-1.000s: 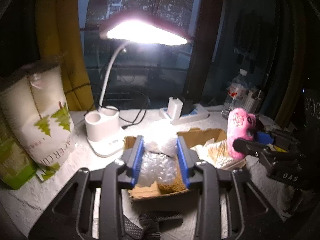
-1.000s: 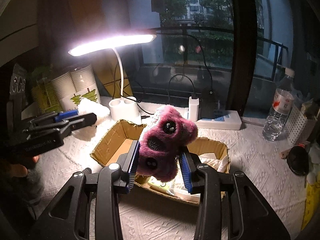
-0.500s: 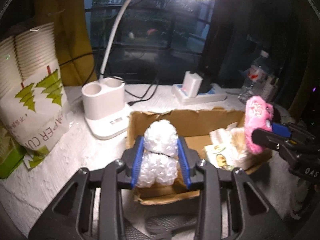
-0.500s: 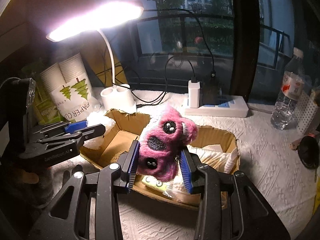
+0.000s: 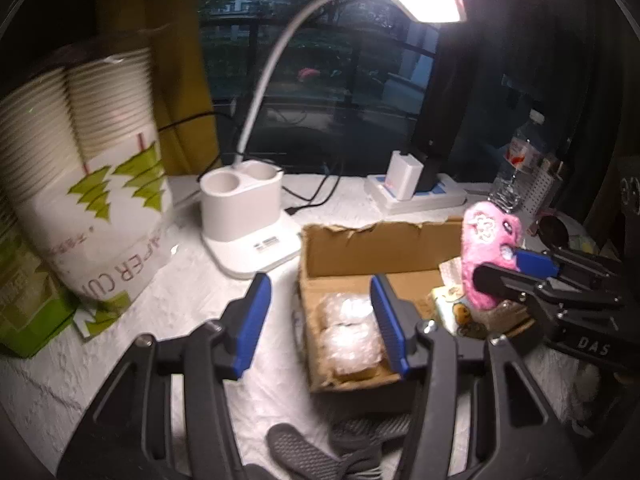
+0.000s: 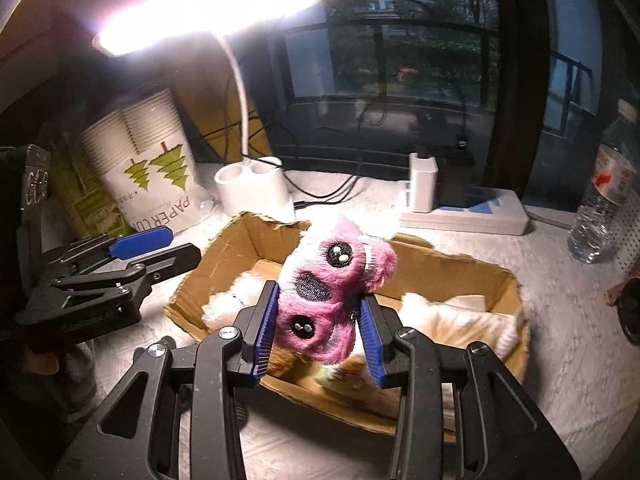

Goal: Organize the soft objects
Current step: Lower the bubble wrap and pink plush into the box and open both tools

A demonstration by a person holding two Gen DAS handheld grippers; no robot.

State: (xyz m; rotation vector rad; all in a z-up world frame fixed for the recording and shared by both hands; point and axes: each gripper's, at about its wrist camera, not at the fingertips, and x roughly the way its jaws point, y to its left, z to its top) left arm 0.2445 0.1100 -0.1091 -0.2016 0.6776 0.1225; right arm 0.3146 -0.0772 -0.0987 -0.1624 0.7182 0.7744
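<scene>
left gripper [image 5: 320, 320] is spread wide with nothing between its blue pads, hanging over the left end of the cardboard box [image 5: 372, 248]; the bubble-wrap bundle [image 5: 348, 328] lies inside the box at that end. right gripper [image 6: 318, 332] is clamped on the pink plush toy [image 6: 328, 292], held above the middle of the box, with other soft pale items in the box below it. box sits on the white tablecloth [image 5: 180, 320] beside the desk lamp [image 5: 248, 216] base, paper cup pack [image 5: 84, 184] further left.
</scene>
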